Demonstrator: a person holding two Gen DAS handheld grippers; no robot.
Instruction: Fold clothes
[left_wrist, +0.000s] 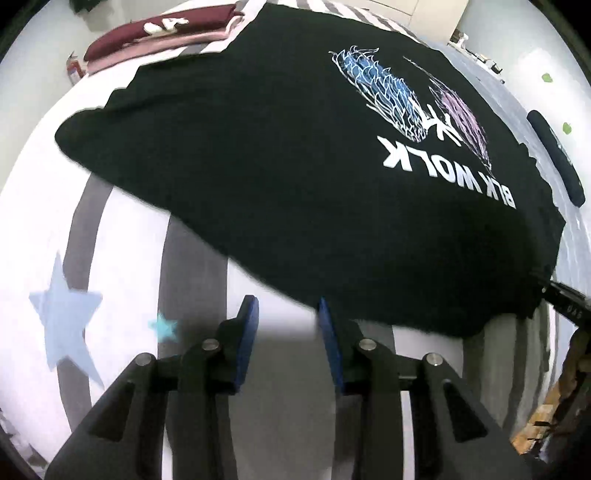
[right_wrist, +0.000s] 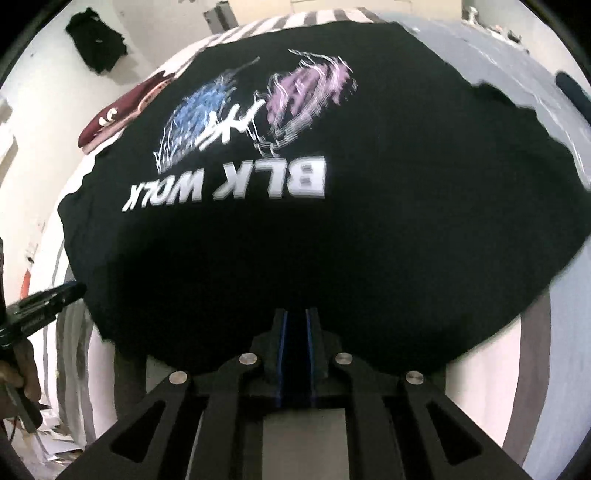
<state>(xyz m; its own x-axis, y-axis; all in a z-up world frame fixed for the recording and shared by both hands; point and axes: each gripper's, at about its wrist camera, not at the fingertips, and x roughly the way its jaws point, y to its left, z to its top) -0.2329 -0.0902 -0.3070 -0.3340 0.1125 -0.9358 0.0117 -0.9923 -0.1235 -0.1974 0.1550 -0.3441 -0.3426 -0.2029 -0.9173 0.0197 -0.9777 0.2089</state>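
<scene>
A black T-shirt (left_wrist: 295, 166) with a blue and pink print and white letters lies spread over the striped bed cover (left_wrist: 122, 277). My left gripper (left_wrist: 286, 321) is open just off the shirt's near edge, and bare cover shows between its blue pads. In the right wrist view it comes in from the left (right_wrist: 70, 291), beside the shirt. My right gripper (right_wrist: 295, 332) has its pads almost together on the near hem of the T-shirt (right_wrist: 332, 240). In the left wrist view it sits at the far right (left_wrist: 565, 299) with the shirt's corner drawn to it.
Folded maroon and pink clothes (left_wrist: 159, 33) are stacked at the bed's far left corner. A long dark roll (left_wrist: 554, 158) lies on the grey sheet to the right. A black garment (right_wrist: 96, 40) lies beyond the bed. Blue stars (left_wrist: 62, 314) mark the cover. A hand (right_wrist: 18, 373) holds the left gripper.
</scene>
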